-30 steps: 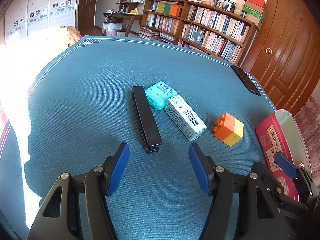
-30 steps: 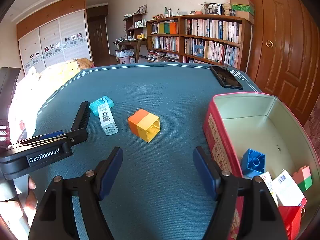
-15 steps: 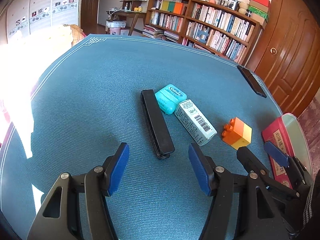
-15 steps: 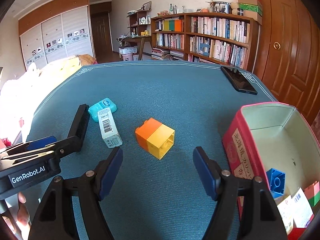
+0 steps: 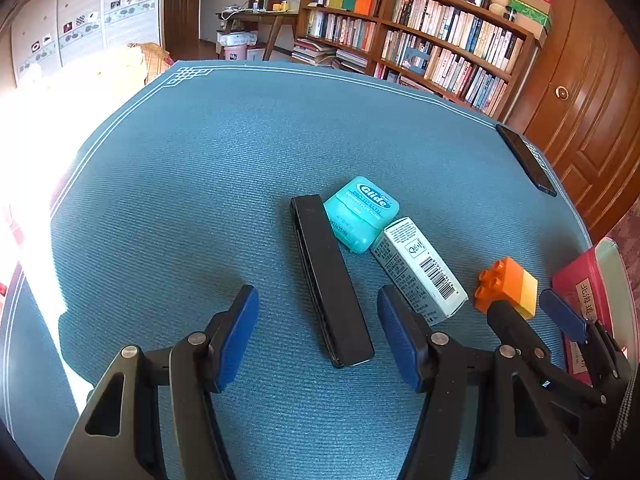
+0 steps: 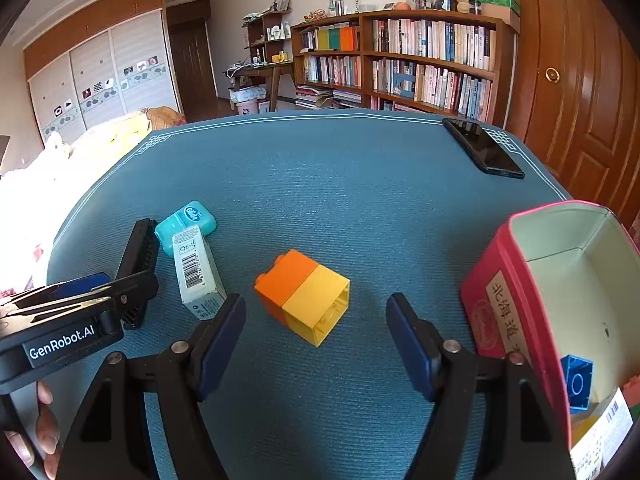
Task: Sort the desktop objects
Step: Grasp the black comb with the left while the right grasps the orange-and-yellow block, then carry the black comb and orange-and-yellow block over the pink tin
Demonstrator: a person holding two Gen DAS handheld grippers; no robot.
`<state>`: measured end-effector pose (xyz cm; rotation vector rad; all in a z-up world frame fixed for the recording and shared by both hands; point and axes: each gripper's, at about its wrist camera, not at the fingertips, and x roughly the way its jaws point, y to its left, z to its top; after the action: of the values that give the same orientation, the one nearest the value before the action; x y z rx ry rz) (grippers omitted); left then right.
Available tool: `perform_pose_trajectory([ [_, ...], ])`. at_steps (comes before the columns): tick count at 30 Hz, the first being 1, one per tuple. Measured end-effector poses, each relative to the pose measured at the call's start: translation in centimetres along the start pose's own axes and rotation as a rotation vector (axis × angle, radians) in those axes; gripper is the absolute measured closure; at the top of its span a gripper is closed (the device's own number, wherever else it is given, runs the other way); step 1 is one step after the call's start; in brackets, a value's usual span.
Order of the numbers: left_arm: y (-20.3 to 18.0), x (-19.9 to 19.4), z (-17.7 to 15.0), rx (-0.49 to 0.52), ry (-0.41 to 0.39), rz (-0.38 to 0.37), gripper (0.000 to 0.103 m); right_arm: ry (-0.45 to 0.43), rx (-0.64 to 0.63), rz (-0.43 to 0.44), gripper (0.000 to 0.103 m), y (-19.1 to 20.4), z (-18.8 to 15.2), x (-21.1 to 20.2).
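orange-and-yellow duplo block (image 6: pixel 304 296) lies on its side near the table's (image 6: pixel 320 184) right edge, just left of the red tin (image 6: pixel 492 312), ahead of the right gripper (image 6: pixel 316 340), whose jaws are spread and empty. left gripper (image 5: pixel 318 336) also spread, empty, straddling the near end of the black comb (image 5: pixel 328 276). judgement: right should centre on the block, pinch its flat sides, not the studs, then clear the tin wall before dropping.

Two close downward wrist views, shared blue tabletop (image 5: pixel 200 200)
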<state>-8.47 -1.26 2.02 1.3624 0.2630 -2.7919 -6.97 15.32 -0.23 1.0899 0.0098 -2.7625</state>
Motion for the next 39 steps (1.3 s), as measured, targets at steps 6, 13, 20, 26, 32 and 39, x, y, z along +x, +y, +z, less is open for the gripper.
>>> perform_pose_trajectory([
  [6, 0.0, 0.4, 0.1, 0.012, -0.019, 0.006, 0.038, 0.018, 0.0, 0.006, 0.027, 0.2, 0.1, 0.6],
  [13, -0.3, 0.8, 0.3, 0.036, -0.057, 0.02, 0.038, 0.042, 0.009, 0.019, 0.03, 0.0, 0.1, 1.2],
  [20, 0.0, 0.7, 0.4, 0.039, -0.069, 0.012, 0.071, 0.066, 0.016, 0.035, 0.049, -0.1, 0.2, 1.8],
  [26, -0.1, 0.3, 0.2, 0.036, -0.07, -0.019, 0.081, 0.057, 0.017, 0.048, 0.05, -0.1, 0.0, 1.5],
  [32, 0.7, -0.9, -0.1, 0.007, -0.092, -0.04, 0.085, 0.02, 0.021, 0.061, 0.05, 0.0, -0.4, 0.3],
  [39, 1.0, -1.7, -0.3, 0.014, -0.097, -0.055, 0.085, -0.033, -0.006, 0.069, 0.049, 0.9, -0.4, -1.6],
])
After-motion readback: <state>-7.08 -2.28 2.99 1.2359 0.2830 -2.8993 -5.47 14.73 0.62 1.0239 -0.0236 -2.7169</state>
